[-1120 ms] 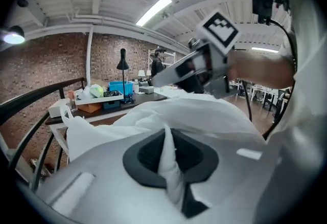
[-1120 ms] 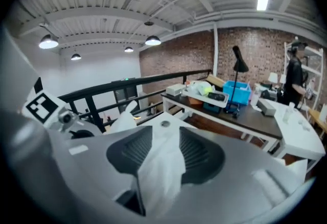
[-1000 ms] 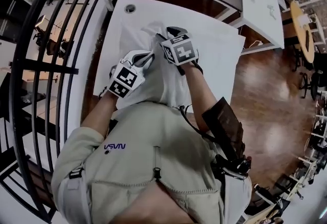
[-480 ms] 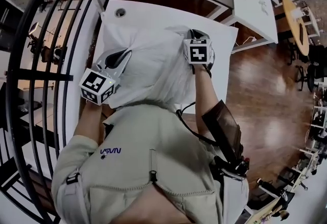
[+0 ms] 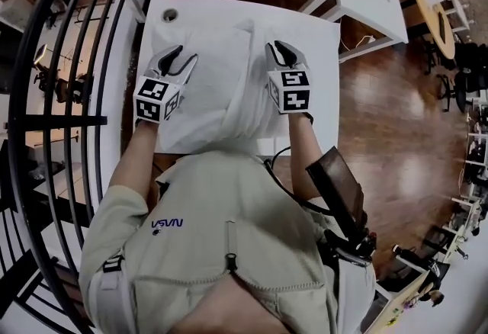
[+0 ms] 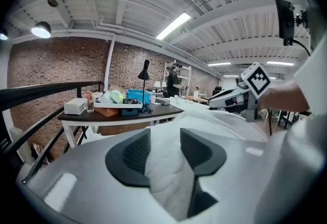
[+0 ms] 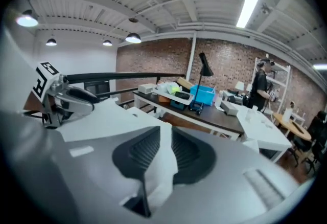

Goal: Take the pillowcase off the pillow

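Both grippers have drawn apart since a second ago: then they met over the middle of the bundle, now they sit at its opposite side edges, and the cloth lies spread flatter. The left gripper [image 5: 177, 58] [image 6: 164, 136] is at the left edge of the white fabric pillowcase [image 5: 225, 88], the right gripper [image 5: 278, 50] [image 7: 164, 136] at the right edge.

Left jaws have just been opening. A thick bunch of pillowcase cloth [image 6: 168, 177] fills the gap and touches both dark ribbed pads [image 6: 135, 154], which grip it.

Right jaws have also just been opening. They stand narrowly apart, pinched on a thin fold of the same cloth [image 7: 158, 172], which runs up between the pads [image 7: 143, 151].

The pillowcase is on the pillow, lying on the white rectangular table [image 5: 324, 43] between the two sets of fingers.

Beyond the left fingertips stands a dark-topped desk [image 6: 122, 111] carrying a blue plastic bin [image 6: 138, 96].
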A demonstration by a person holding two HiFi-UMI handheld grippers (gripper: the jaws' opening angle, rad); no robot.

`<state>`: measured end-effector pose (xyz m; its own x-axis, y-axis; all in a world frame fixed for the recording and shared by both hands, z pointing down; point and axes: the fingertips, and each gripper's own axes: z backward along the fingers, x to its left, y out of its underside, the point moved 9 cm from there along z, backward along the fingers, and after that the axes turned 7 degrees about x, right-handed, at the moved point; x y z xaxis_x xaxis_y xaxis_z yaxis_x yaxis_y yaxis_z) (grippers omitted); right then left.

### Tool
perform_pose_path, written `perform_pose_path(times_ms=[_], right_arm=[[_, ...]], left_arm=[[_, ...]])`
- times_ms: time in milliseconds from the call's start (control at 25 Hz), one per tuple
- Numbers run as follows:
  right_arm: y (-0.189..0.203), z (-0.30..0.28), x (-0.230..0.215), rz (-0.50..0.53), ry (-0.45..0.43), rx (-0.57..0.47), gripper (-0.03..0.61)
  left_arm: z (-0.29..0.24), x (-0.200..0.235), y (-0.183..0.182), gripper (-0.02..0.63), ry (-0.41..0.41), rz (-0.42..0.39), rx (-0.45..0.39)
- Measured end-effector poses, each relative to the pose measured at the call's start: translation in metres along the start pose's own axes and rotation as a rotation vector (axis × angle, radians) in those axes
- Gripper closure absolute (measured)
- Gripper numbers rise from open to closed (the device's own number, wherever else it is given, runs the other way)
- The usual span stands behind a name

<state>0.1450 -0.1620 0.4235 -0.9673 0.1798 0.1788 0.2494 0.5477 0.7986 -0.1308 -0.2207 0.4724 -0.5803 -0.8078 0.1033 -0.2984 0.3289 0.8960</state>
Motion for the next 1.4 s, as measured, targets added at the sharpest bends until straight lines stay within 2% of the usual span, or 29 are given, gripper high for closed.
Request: perform_pose_path(times_ms=[120, 280, 400, 520, 760, 880, 1040, 1160, 1320, 1400], right_arm=[[0.016, 0.040, 0.026, -0.053, 0.019, -0.041, 0.522], [0.047, 0.082, 0.058, -0.093, 0.054, -0.022, 0.522], [0.071, 0.108, 0.082, -0.121, 0.050, 0.013, 0.522], [0.088, 0.119, 0.094, -0.130, 0.019, 0.021, 0.509], [0.117, 0.129, 0.113, -0.101, -0.116, 0.032, 0.484], [0.130, 0.134, 0.121, -0.058, -0.206, 0.044, 0.481], [0.146, 0.129, 0.124, -0.039, -0.291, 0.052, 0.459], [0.152, 0.118, 0.131, -0.002, -0.315, 0.060, 0.445], [0.150, 0.101, 0.147, 0.055, -0.288, 0.107, 0.440], [0.148, 0.093, 0.154, 0.080, -0.251, 0.138, 0.440]], left_arm=[[0.025, -0.008, -0.001, 0.438, 0.021, -0.020, -0.030], [0.063, -0.036, 0.001, 0.431, 0.085, -0.016, -0.080], [0.079, -0.069, 0.009, 0.431, 0.178, -0.022, -0.058], [0.079, -0.098, 0.012, 0.431, 0.211, -0.071, -0.033], [0.077, -0.137, 0.040, 0.407, 0.156, -0.118, 0.095], [0.080, -0.150, 0.060, 0.378, 0.093, -0.128, 0.189], [0.084, -0.159, 0.075, 0.377, 0.001, -0.126, 0.239], [0.078, -0.161, 0.087, 0.377, -0.012, -0.129, 0.276], [0.062, -0.151, 0.105, 0.371, -0.019, -0.151, 0.311], [0.058, -0.148, 0.109, 0.426, -0.013, -0.160, 0.334]])
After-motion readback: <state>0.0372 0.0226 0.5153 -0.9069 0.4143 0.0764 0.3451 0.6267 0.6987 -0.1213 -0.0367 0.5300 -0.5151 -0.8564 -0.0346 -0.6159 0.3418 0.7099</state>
